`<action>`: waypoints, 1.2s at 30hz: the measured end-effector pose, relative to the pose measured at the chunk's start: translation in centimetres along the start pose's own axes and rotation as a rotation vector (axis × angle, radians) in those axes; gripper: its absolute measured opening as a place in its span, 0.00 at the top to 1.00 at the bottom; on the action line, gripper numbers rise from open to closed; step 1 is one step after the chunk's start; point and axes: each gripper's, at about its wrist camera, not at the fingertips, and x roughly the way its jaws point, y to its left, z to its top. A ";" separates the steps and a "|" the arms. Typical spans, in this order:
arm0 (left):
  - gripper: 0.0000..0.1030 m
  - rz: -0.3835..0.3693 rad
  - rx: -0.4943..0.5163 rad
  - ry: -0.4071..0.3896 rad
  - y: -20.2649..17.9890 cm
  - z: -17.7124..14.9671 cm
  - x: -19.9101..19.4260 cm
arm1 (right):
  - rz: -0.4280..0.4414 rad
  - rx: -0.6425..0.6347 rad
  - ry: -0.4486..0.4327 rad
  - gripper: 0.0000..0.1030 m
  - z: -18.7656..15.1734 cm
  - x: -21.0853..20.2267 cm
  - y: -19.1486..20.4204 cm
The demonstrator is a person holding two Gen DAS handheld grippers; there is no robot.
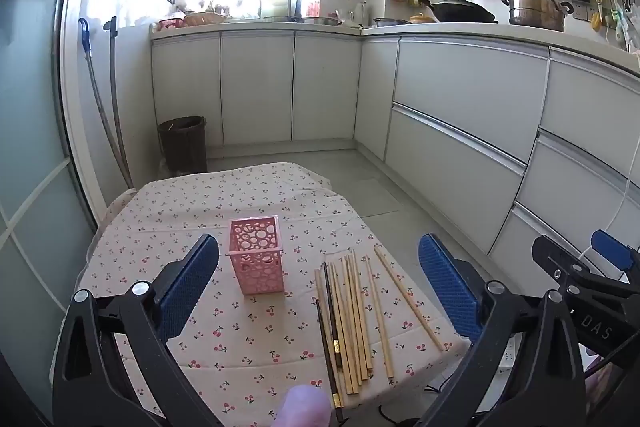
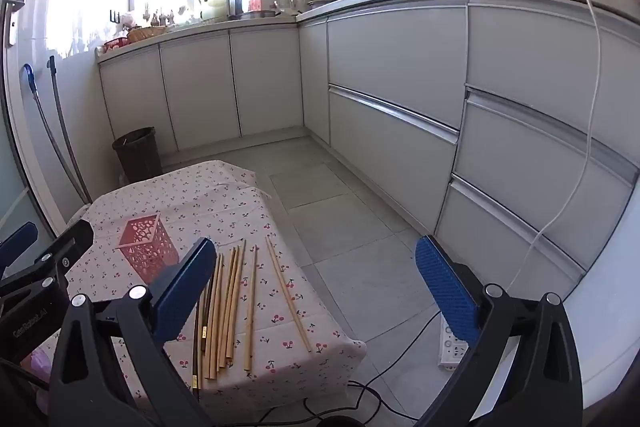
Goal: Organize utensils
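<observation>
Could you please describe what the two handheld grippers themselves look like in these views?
The left gripper and right gripper match: black angular frames with silver bolts and blue finger pads with a fine dotted texture. Seen from the left wrist camera, the right gripper's side has white letters "DAS".

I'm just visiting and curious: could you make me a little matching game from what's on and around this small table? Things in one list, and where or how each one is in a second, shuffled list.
Things:
1. pink holder
2. chopsticks
3. dark bin
4. steel pot

Place or state:
A. on the floor by the cabinets
B. lying flat on the cherry-print cloth
C. up on the counter
D. standing upright, nothing showing inside

Pairs: 1-D, 2-B, 3-A, 4-C
</observation>
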 end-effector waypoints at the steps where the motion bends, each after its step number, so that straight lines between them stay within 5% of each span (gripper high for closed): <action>1: 0.07 -0.001 0.003 -0.004 0.0 0.0 0.0 | 0.002 0.008 0.000 0.05 0.0 0.0 0.0; 12: 0.07 0.007 0.018 -0.049 -0.1 -0.1 -0.7 | 0.011 0.007 0.031 0.05 -0.3 0.4 0.0; 13: 0.07 -0.004 0.007 -0.002 -0.3 -0.2 0.0 | 0.011 0.007 0.033 0.05 -0.3 0.4 0.0; 36: 0.07 -0.029 -0.010 -0.001 -0.3 -0.3 -0.1 | 0.014 0.015 0.045 0.05 -0.5 0.5 -0.1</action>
